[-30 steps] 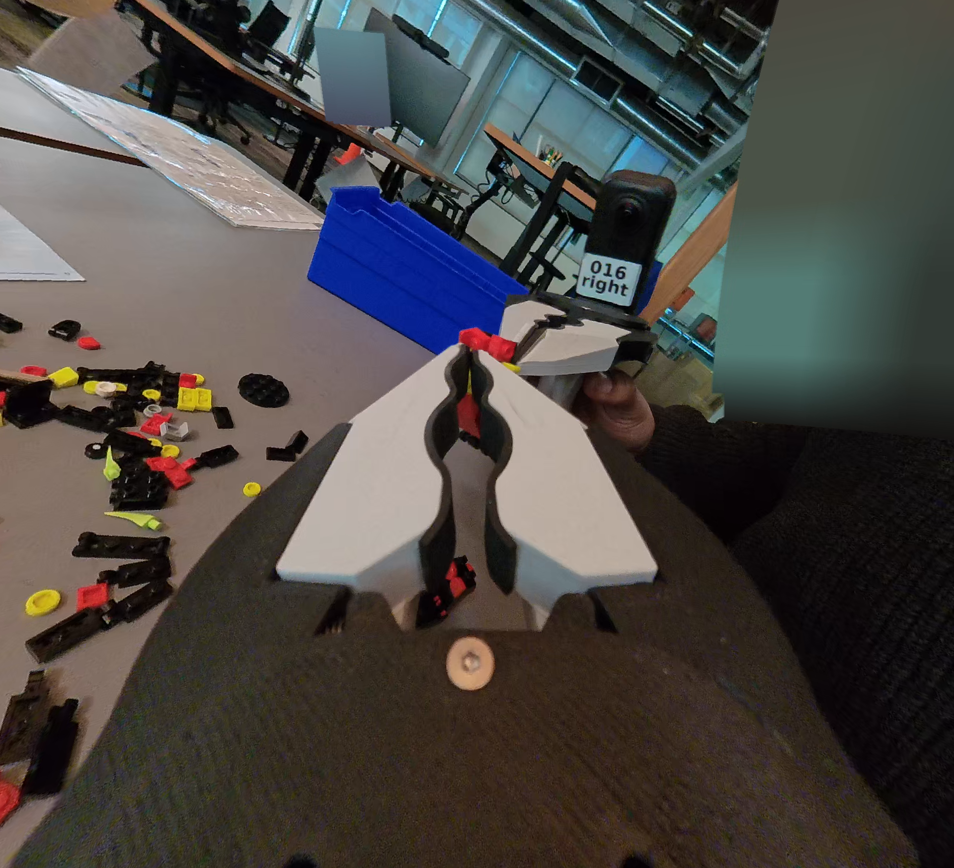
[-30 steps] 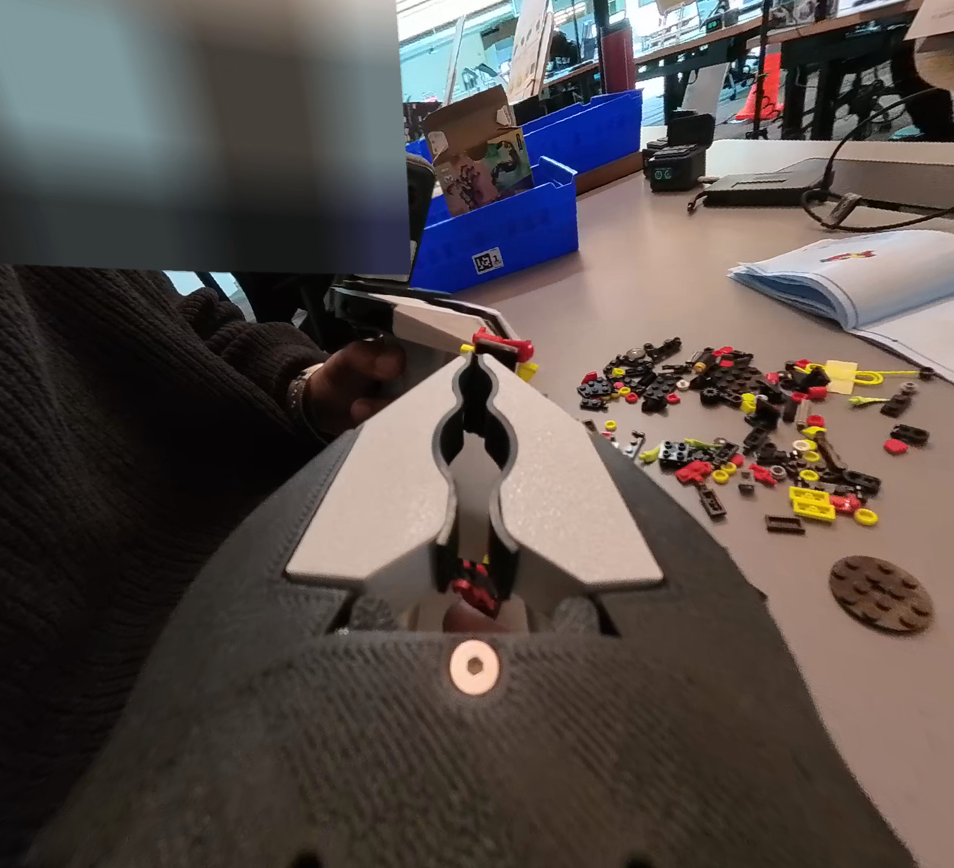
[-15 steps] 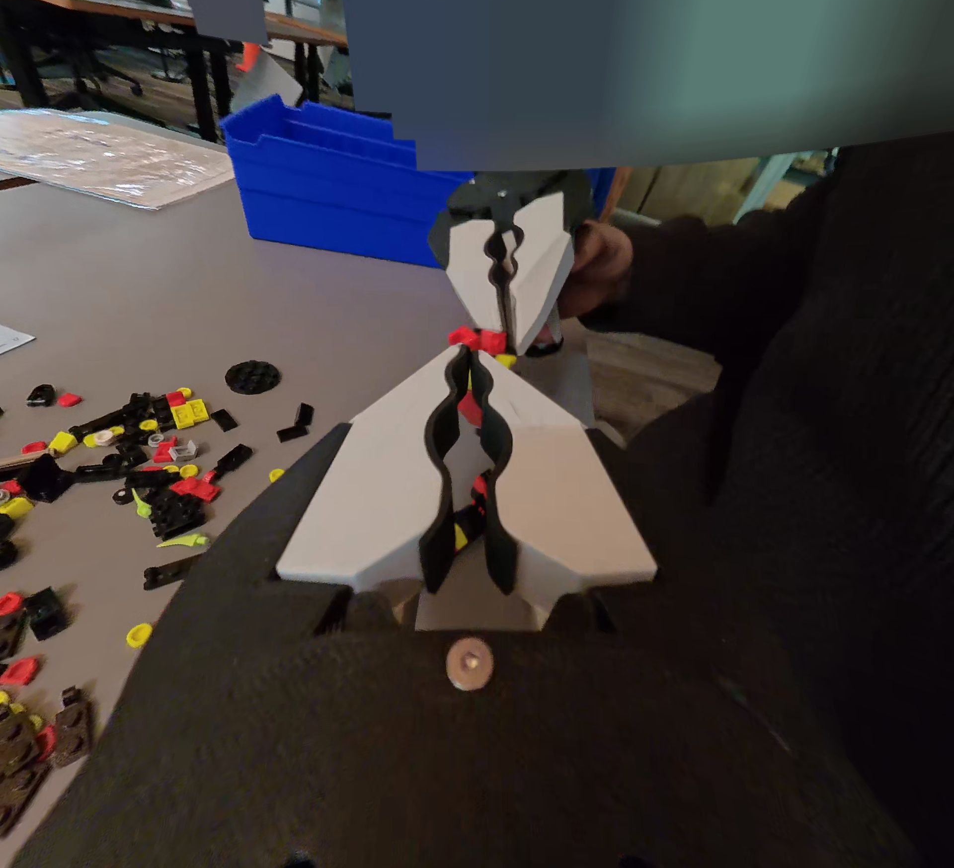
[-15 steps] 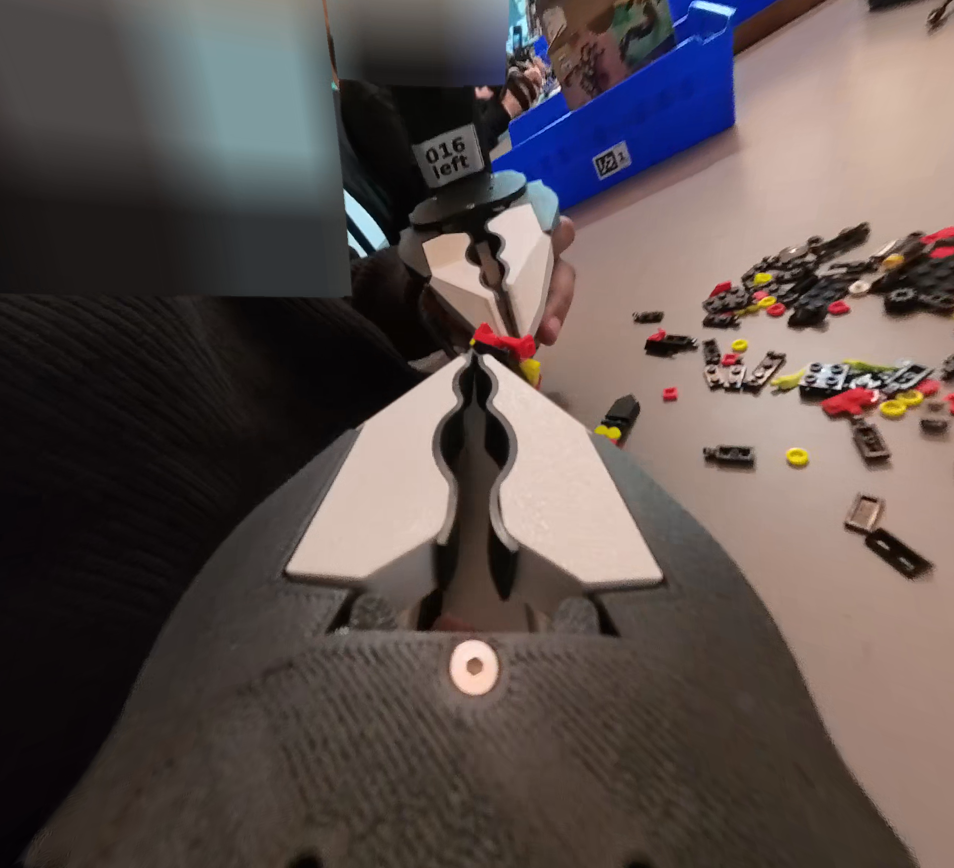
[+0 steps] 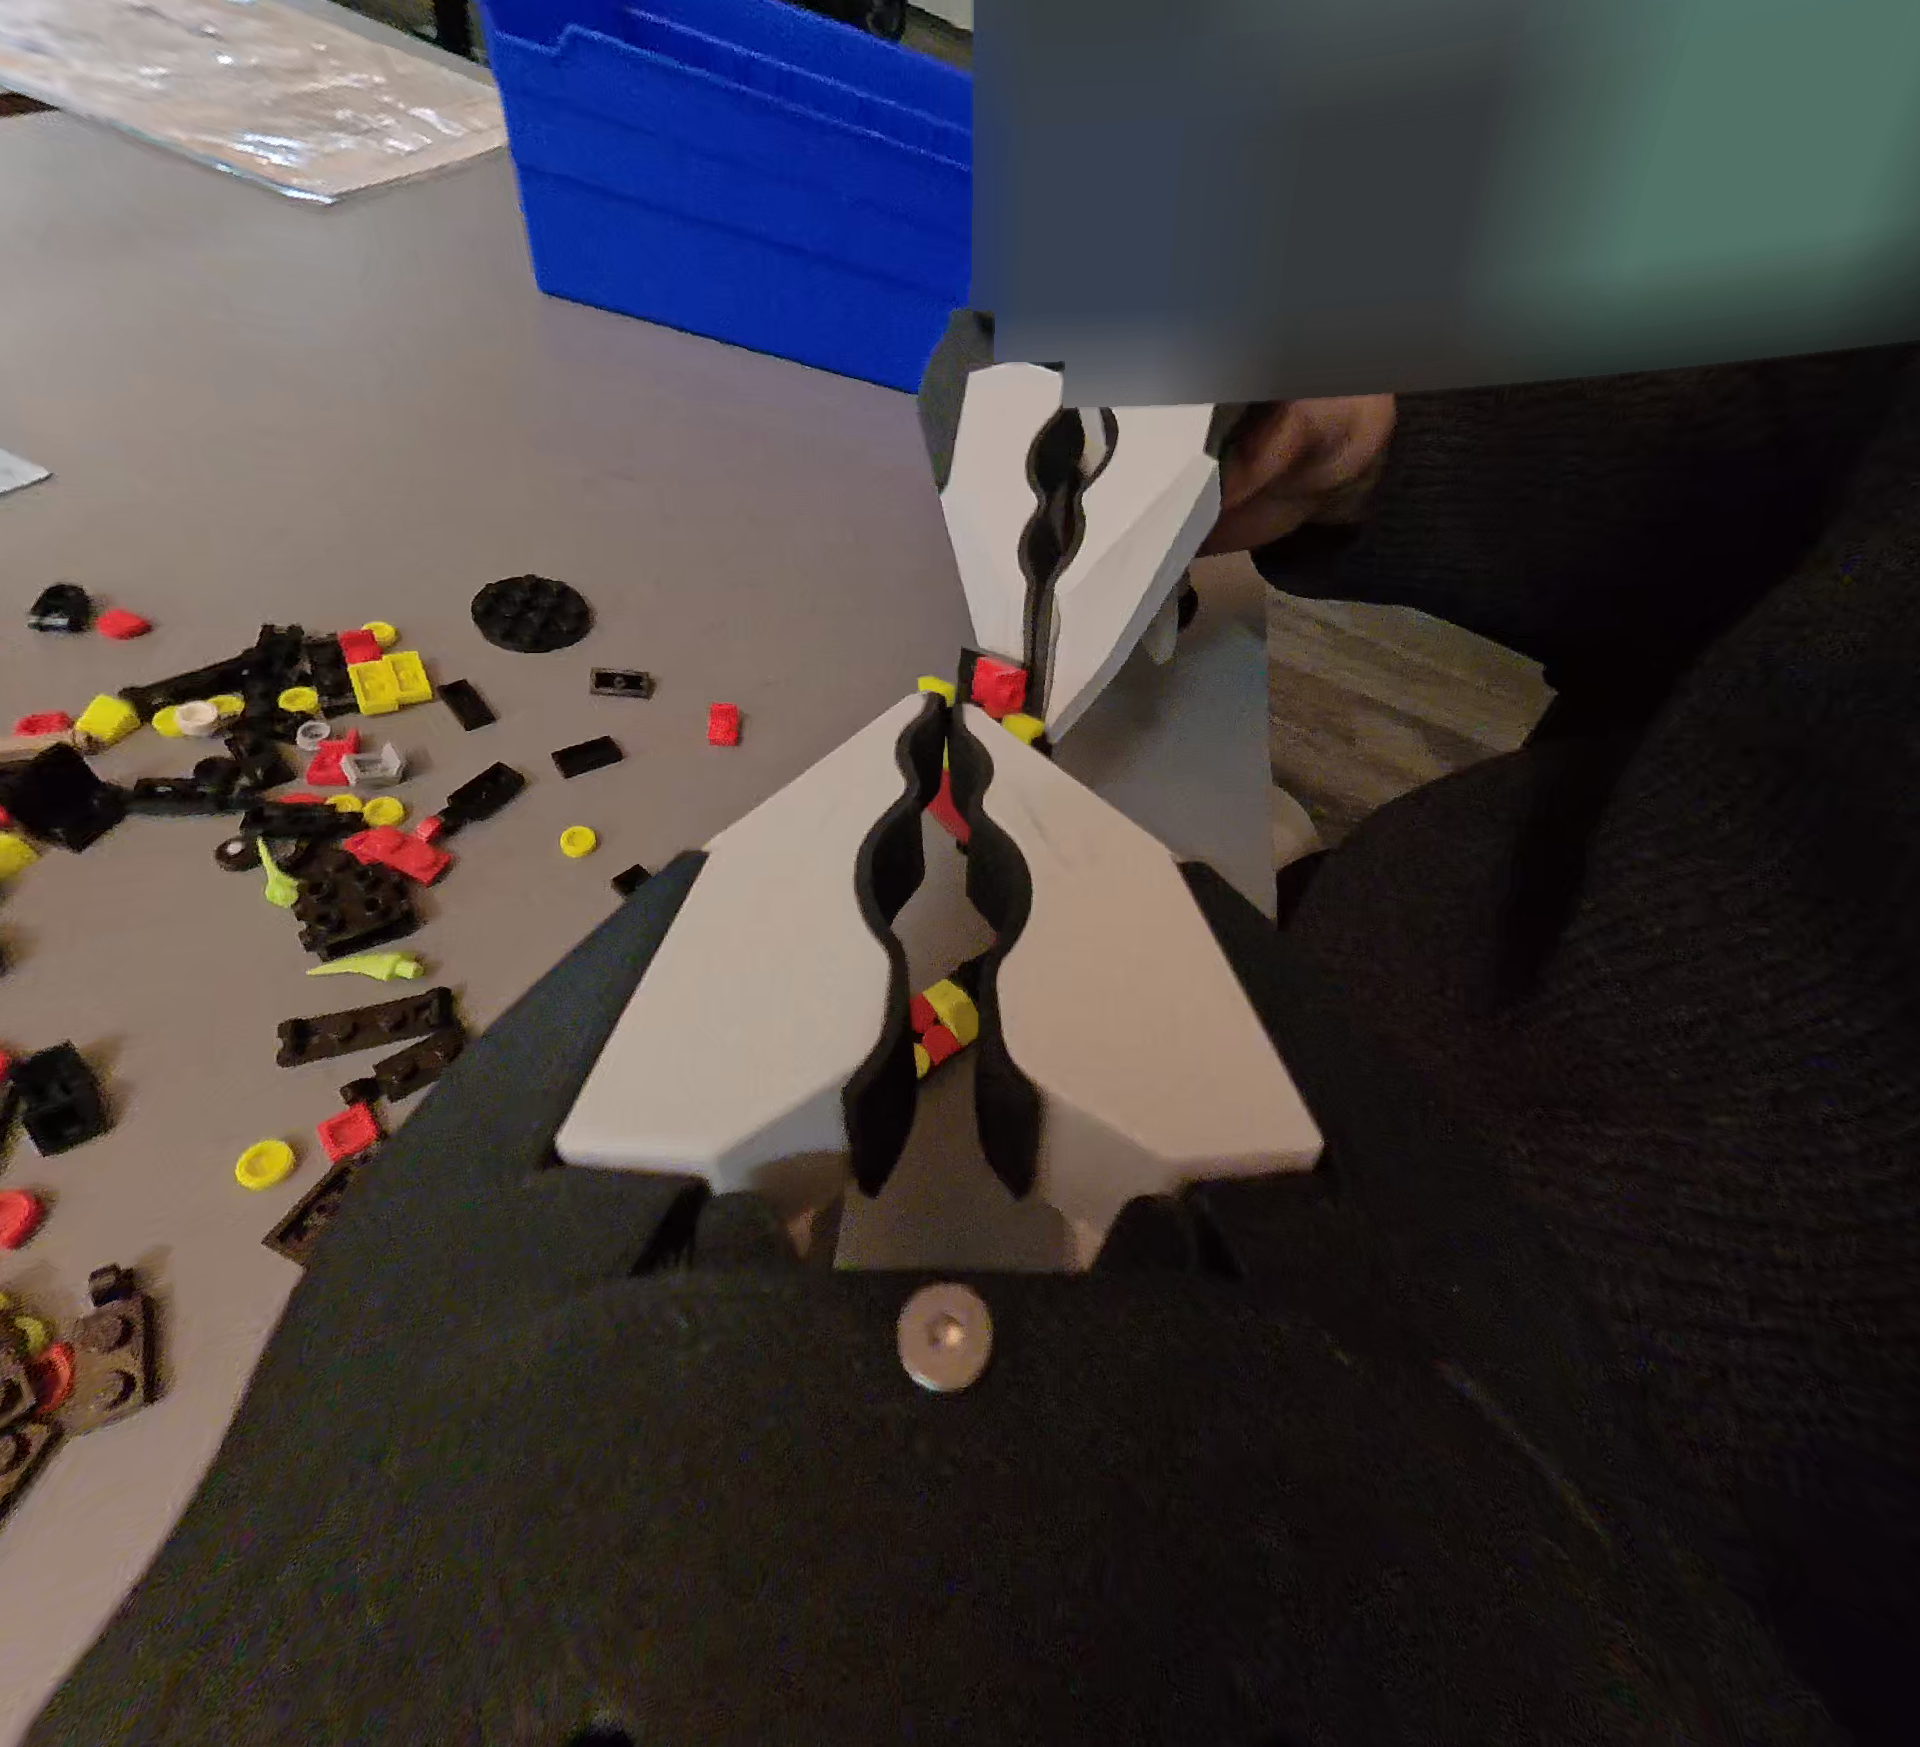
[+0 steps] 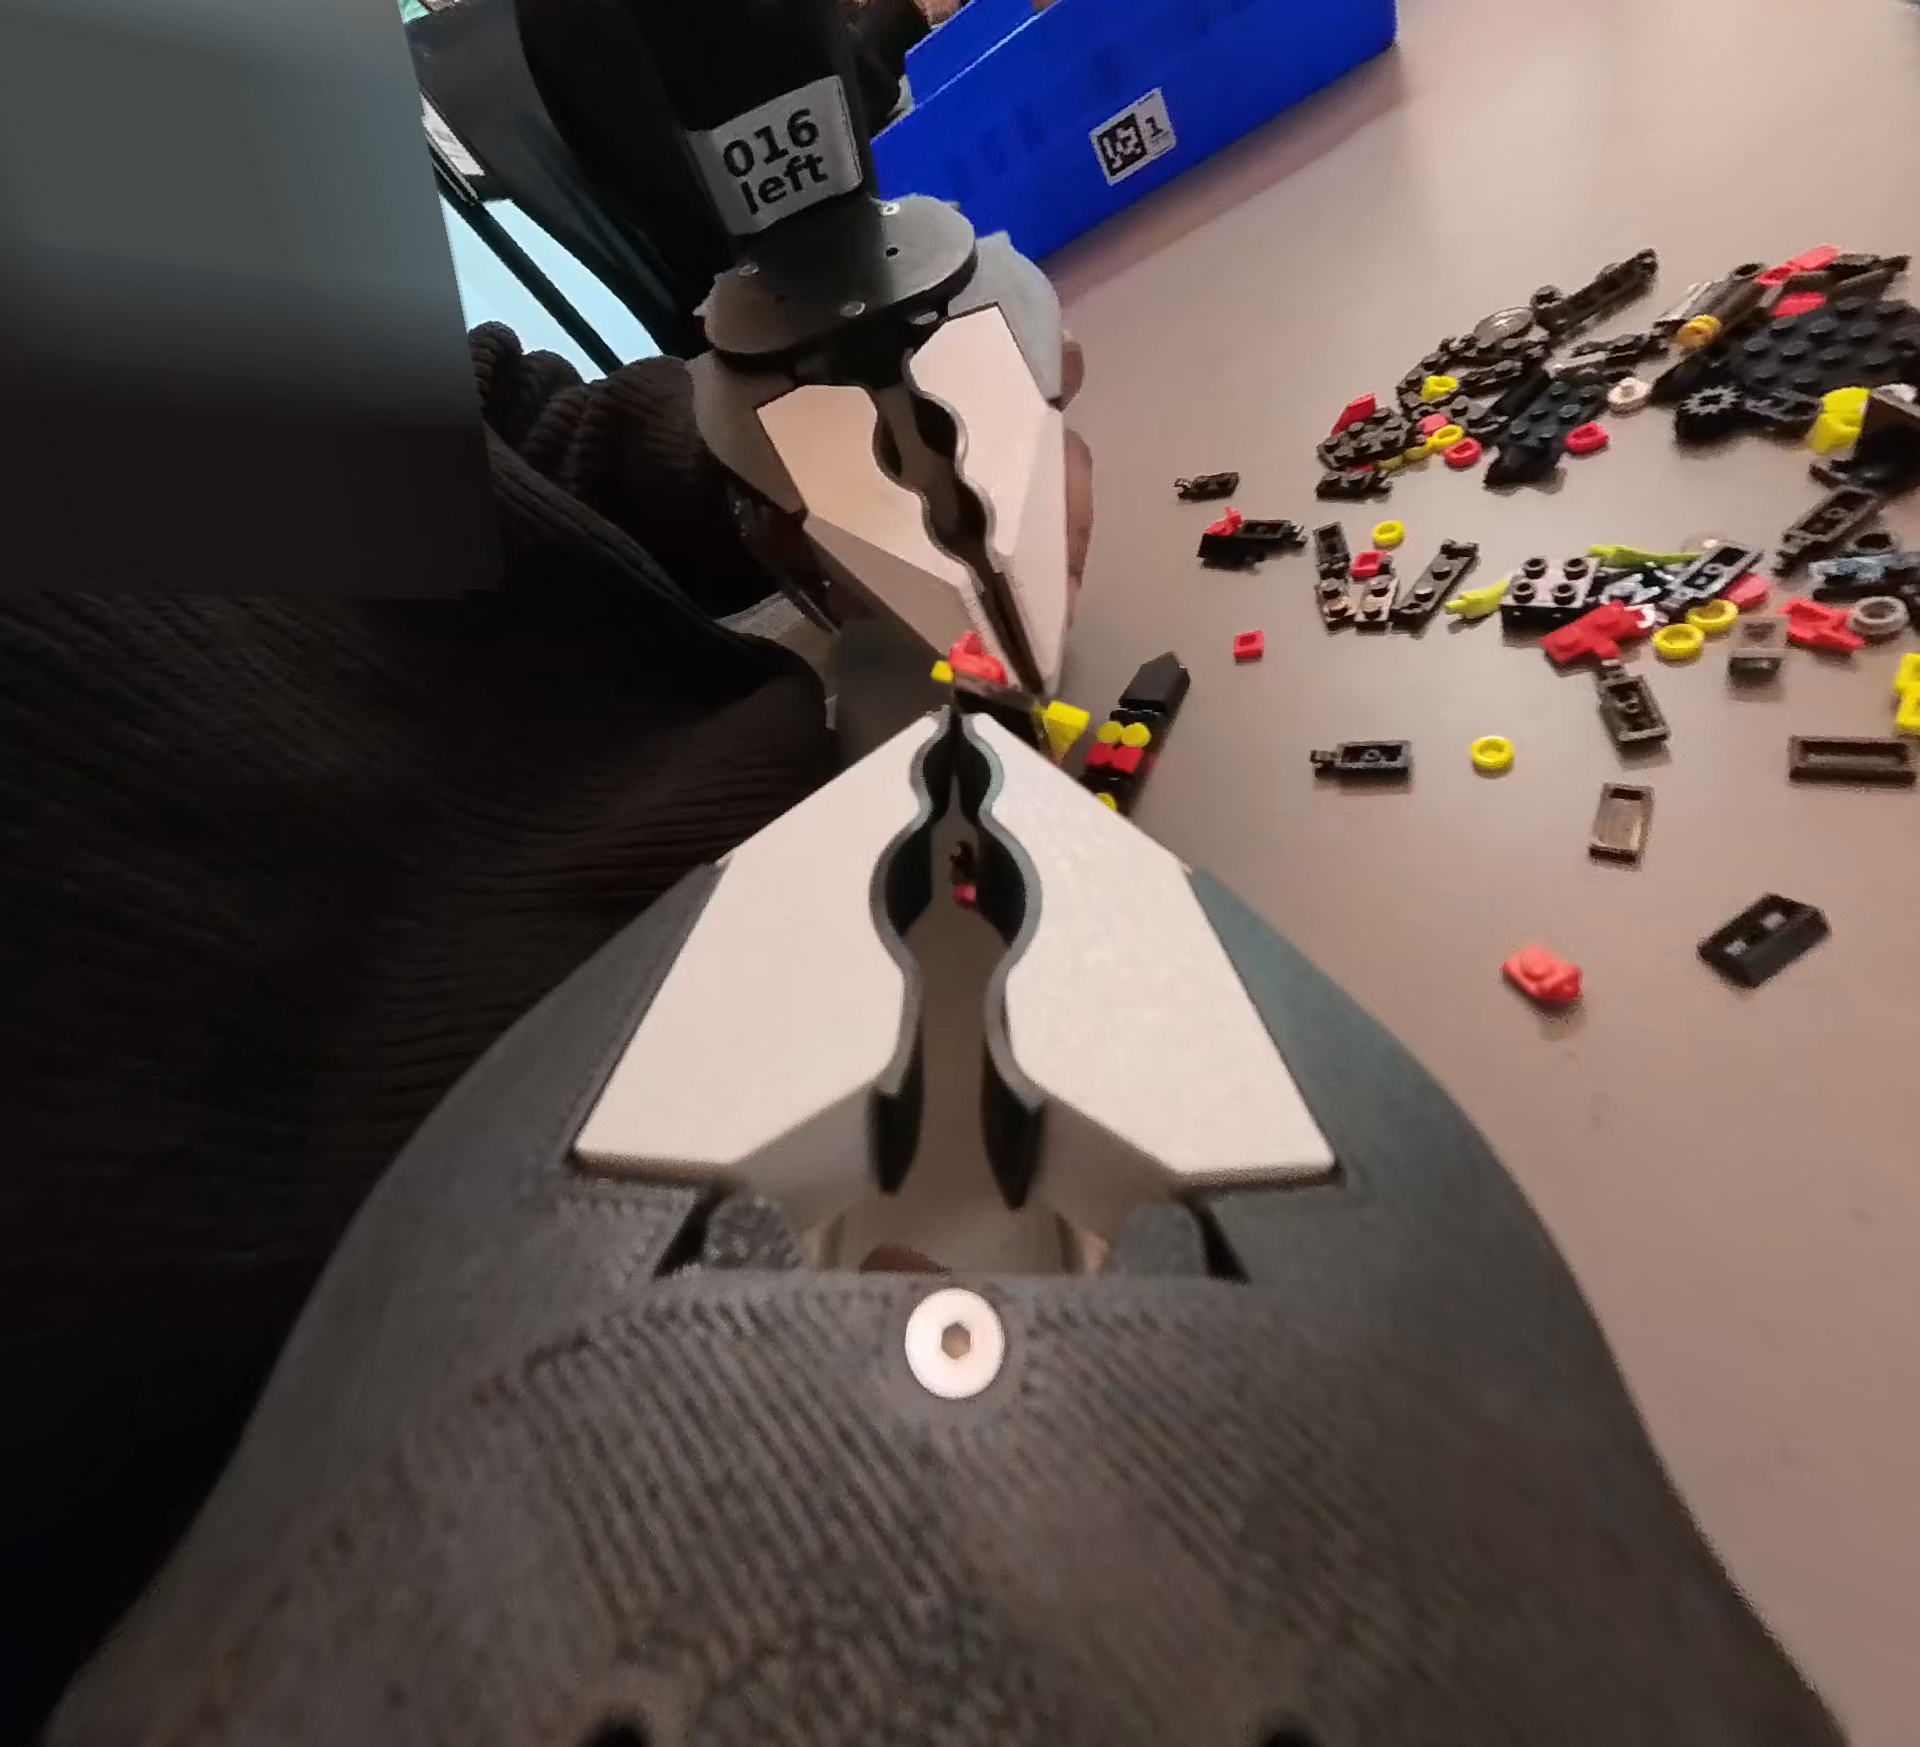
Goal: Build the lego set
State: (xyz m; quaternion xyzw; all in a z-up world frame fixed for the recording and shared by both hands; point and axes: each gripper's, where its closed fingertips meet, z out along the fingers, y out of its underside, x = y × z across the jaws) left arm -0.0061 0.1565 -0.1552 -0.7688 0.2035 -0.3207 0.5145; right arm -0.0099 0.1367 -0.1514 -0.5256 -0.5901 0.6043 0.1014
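A small red, yellow and black lego build [image 5: 995, 687] is pinched between both gripper tips, above the near table edge. My left gripper [image 5: 945, 712] is shut on it; more of the build shows through the gap between its fingers [image 5: 943, 1011]. My right gripper [image 5: 1039, 658] comes down from above, shut, its tip at the red part. In the right wrist view my right gripper [image 6: 951, 723] is shut at the build [image 6: 977, 667], and the left gripper [image 6: 1023, 663] reaches down to it. A black part with red and yellow studs [image 6: 1130, 729] sticks out to the right.
Loose black, red and yellow lego pieces [image 5: 312, 814] lie scattered on the grey table [image 5: 416, 409], also in the right wrist view [image 6: 1662, 502]. A round black plate [image 5: 531, 614] lies apart. A blue bin [image 5: 727, 159] stands behind. A dark sleeve [image 5: 1610, 970] is close. Only a small space, under 4 cm, lies between the two pairs of fingers. Both grippers' tips are roughly 15 centimetres from the round black plate [image 5: 531, 614].
Both grippers have swung to face each other tip to tip and tilted down toward the table. The small build has stayed pinched between them.
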